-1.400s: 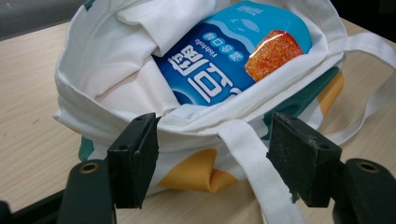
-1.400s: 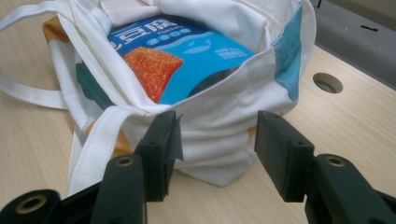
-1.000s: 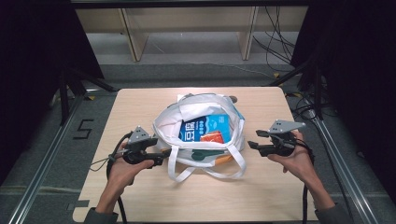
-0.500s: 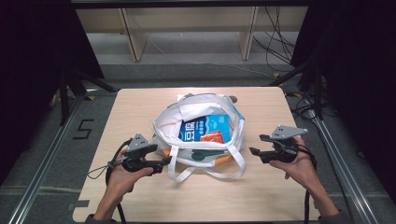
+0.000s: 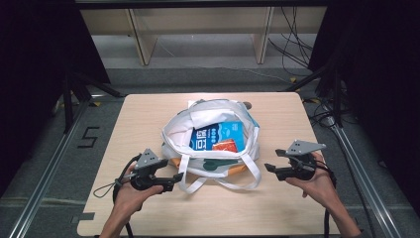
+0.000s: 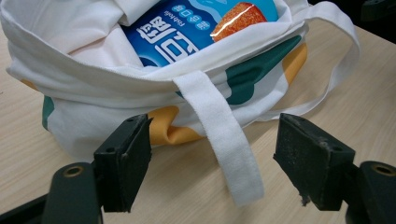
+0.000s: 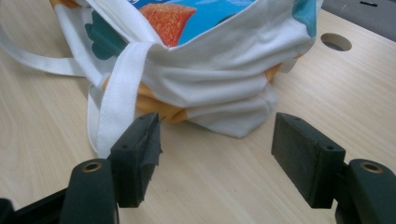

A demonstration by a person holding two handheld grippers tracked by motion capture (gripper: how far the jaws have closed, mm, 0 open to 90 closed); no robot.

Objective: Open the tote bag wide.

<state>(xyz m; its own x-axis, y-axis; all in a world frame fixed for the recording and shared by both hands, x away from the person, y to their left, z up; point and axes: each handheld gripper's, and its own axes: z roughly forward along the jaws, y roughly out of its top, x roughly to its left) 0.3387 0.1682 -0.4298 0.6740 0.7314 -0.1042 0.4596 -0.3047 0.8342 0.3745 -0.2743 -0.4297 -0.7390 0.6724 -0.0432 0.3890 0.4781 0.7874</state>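
The tote point(image 5: 210, 144) is lying at table point(image 5: 138, 114) centre, soft and floppy, prob. light, w/ a slick blue snack pack point(image 5: 218, 136) inside. Best hold: the white straps point(image 6: 224, 135) at its 6 o'clock.

The left gripper point(image 5: 171, 181), at the tote's 7 o'clock, is standing wide open and holding nothing; a strap is lying between its jaws, untouched.

The right gripper point(image 5: 270, 168), at 4 o'clock, has just been opening and is empty.

Beyond my tools, past the far edge of the wooden table point(image 5: 148, 119), stands a pale shelf unit point(image 5: 198, 29); black cables point(image 5: 292, 44) hang off to my right; a floor mark point(image 5: 88, 137) lies to my left.
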